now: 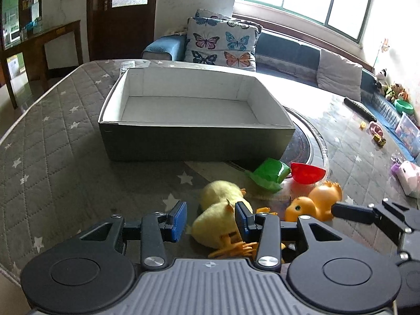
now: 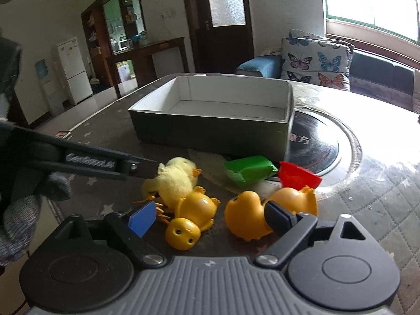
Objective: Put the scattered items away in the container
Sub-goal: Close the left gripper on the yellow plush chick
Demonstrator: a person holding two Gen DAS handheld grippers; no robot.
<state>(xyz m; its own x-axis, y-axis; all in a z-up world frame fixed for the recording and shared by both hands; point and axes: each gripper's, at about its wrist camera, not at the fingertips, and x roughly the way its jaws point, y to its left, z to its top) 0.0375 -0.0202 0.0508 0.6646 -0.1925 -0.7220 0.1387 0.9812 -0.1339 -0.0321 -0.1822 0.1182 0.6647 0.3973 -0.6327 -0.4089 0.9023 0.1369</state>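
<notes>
On a quilted grey table cover, in front of an open box (image 1: pixel 195 110) whose visible floor is bare, five toys lie in a loose cluster: a fluffy yellow chick (image 1: pixel 218 218), two orange plastic ducks (image 2: pixel 193 216) (image 2: pixel 265 211), a green cup (image 2: pixel 249 170) on its side and a red cup (image 2: pixel 299 177). The left gripper (image 1: pixel 211 216) stands with its blue pads parted around the chick, holding nothing; the chick's body runs lengthwise away from the fingers towards the box. The right gripper (image 2: pixel 207 216) is spread wider, one duck between its fingers and the other against its right finger, neither one clamped. By this view, the left hand is nearer a grip, needing only to close; the box lies straight ahead of both.
</notes>
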